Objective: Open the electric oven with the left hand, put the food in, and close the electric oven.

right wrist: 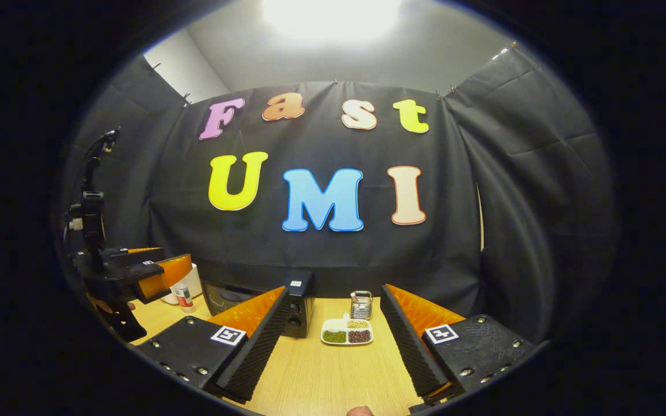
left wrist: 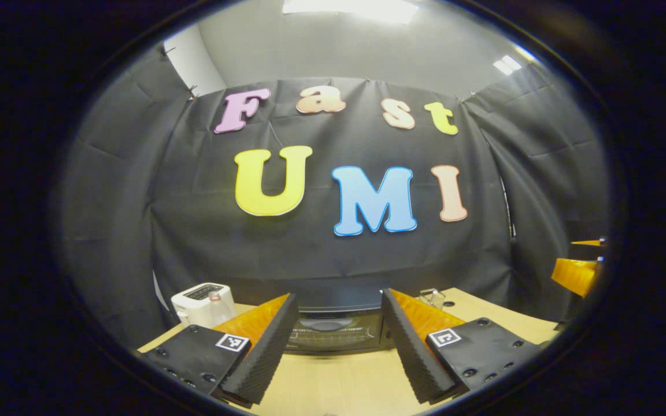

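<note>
Electric oven door closed, far on surface between left gripper jaws held apart; food tray right of oven, ahead of right gripper, jaws apart, nothing held.

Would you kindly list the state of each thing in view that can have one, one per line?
Electric oven: door shut, standing on the table.
Food tray: on the table beside the oven, compartments filled, untouched.
Left tool: open, holding nothing, facing the oven door.
Right tool: open, holding nothing, pointed toward the food tray.
Wire holder: upright behind the tray.
Toaster: upright, left of the oven.
</note>
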{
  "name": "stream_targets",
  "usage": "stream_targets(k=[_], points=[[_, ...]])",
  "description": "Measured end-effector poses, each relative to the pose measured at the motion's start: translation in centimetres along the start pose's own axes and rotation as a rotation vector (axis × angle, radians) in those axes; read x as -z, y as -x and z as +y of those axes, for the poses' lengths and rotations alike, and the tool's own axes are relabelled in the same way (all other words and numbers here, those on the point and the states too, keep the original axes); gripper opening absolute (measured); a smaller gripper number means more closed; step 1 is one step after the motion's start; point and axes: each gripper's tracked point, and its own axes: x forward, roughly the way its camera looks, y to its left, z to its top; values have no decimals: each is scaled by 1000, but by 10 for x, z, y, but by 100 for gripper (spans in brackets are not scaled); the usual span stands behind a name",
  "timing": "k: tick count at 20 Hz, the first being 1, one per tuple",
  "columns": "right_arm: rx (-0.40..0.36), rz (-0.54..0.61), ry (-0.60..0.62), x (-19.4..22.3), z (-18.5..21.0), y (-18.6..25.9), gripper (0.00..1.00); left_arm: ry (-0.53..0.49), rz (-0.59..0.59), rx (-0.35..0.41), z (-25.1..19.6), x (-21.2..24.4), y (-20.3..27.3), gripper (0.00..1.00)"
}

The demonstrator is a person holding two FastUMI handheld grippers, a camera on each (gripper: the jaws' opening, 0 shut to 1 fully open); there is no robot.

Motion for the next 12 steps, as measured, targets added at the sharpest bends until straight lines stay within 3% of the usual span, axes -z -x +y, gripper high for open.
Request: stream_targets(k=[5,7,12], points=[[-55,-23,-15,-8,0,26,97,-33,-40,-80,2,-24,68,100],[-70,-17,-13,-5,4,35,97,-28,-43,-89,1,-28,91,97],[-109,-21,-20,-5,25,51,97,-30,-53,-110,14,-33,132,100]])
